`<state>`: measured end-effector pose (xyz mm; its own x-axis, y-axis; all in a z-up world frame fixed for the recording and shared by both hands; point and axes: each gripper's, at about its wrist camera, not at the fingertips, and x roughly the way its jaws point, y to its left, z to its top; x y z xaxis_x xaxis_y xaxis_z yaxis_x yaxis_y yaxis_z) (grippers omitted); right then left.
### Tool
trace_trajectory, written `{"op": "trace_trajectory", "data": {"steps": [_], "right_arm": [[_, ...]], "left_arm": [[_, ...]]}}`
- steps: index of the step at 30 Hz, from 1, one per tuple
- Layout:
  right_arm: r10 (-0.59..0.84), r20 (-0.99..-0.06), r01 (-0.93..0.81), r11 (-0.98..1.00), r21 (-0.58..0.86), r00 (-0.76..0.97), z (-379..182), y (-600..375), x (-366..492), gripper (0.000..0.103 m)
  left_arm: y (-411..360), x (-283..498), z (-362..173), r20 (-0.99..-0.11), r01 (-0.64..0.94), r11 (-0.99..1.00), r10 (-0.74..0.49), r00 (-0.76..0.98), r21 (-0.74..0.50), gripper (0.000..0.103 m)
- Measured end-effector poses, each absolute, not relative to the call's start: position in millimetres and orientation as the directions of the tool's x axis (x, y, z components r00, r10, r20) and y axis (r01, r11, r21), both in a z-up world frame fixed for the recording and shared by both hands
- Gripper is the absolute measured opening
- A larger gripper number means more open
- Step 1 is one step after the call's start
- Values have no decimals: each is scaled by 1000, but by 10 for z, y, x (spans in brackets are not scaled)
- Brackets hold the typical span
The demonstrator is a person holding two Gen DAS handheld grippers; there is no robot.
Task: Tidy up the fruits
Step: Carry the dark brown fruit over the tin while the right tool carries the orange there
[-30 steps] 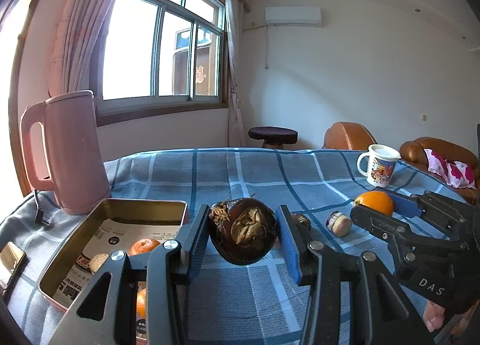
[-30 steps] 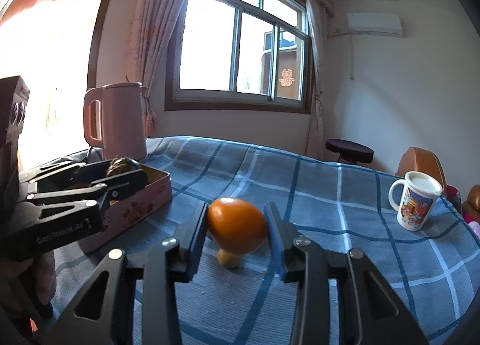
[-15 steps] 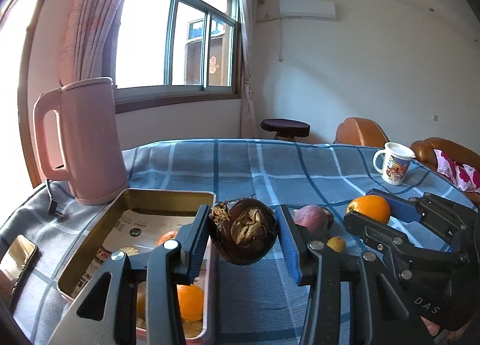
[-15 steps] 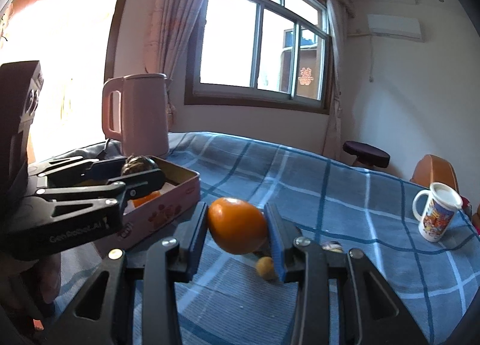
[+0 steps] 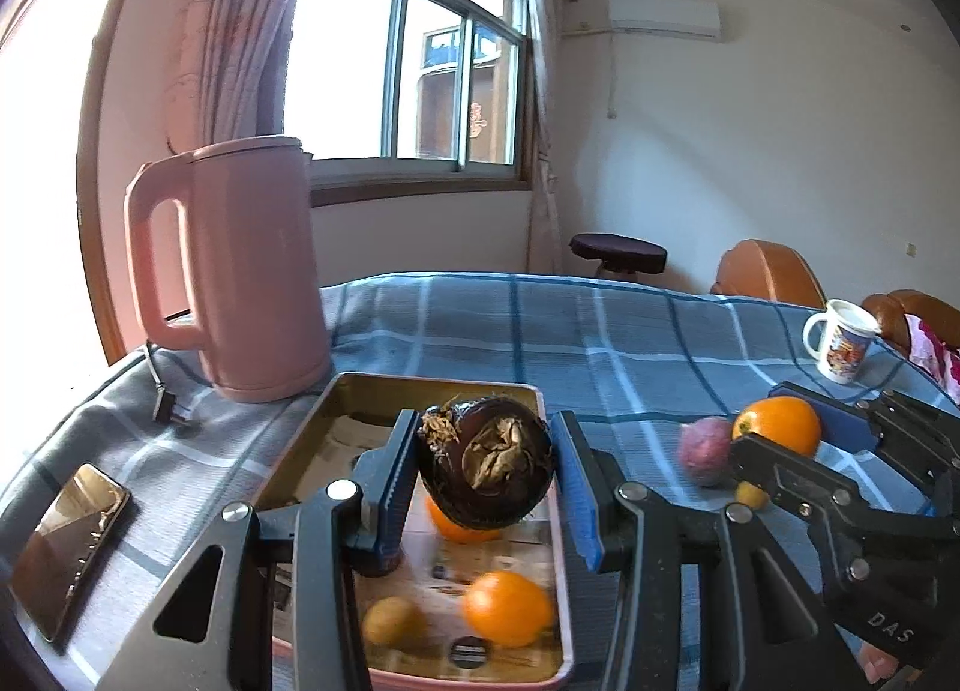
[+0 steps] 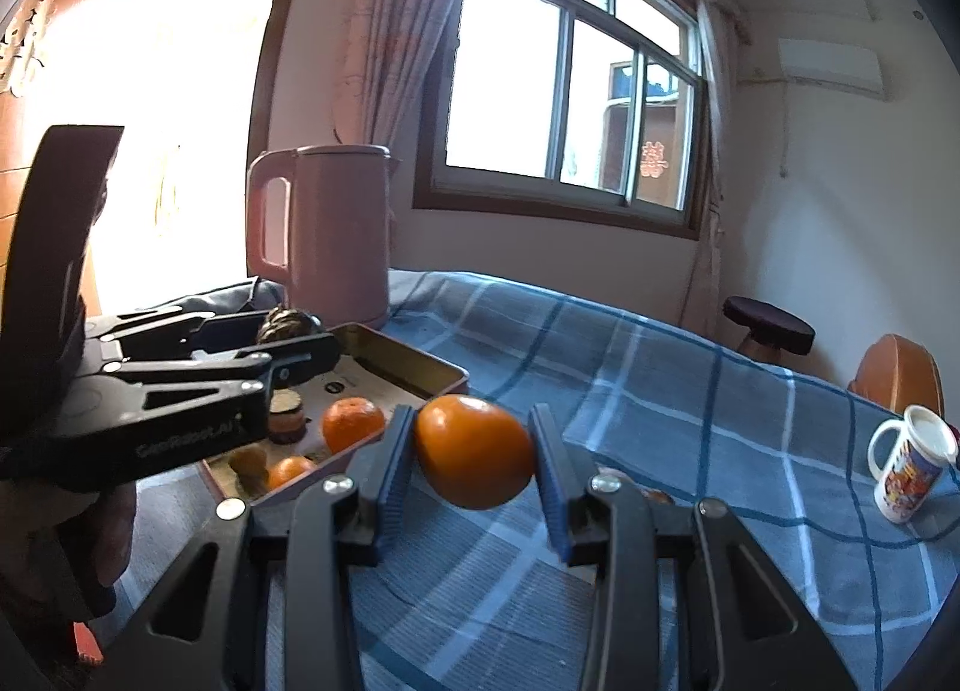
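My left gripper (image 5: 486,466) is shut on a dark purple mangosteen (image 5: 486,472) and holds it above the metal tin tray (image 5: 432,385). The tray holds oranges (image 5: 507,607) and a small brownish fruit (image 5: 390,619). My right gripper (image 6: 471,454) is shut on an orange (image 6: 474,451), held above the tablecloth just right of the tray (image 6: 420,364). In the left wrist view the right gripper (image 5: 780,430) and its orange (image 5: 777,427) show at the right. A purple fruit (image 5: 705,451) and a small yellow fruit (image 5: 750,493) lie on the cloth.
A pink kettle (image 5: 234,271) stands behind the tray, its plug (image 5: 168,409) beside it. A phone (image 5: 69,541) lies at the left table edge. A printed mug (image 5: 840,340) stands at the far right. The blue checked tablecloth (image 6: 690,391) covers the table.
Both grippers have moved left toward the tray with their fruits. The left gripper now hangs over the tray; the right gripper has come up next to the tray's right side.
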<state>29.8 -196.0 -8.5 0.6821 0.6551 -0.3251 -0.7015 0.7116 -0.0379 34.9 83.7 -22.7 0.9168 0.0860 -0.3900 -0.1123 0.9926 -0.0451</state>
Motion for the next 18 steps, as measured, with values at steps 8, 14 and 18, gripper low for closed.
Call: {"op": "trace_trajectory", "data": {"steps": [8, 14, 18], "right_arm": [[687, -331, -738, 673, -45, 647, -28, -1685, 290, 41], [703, -342, -761, 646, -62, 624, -26, -1471, 247, 41], [711, -356, -775, 629, -65, 607, -58, -1345, 245, 41]], "left_arm": [[1083, 394, -270, -422, -168, 985, 138, 896, -33, 46], [1279, 410, -327, -451, -212, 977, 175, 875, -33, 46], [1375, 413, -366, -468, -231, 972, 190, 863, -30, 46]]}}
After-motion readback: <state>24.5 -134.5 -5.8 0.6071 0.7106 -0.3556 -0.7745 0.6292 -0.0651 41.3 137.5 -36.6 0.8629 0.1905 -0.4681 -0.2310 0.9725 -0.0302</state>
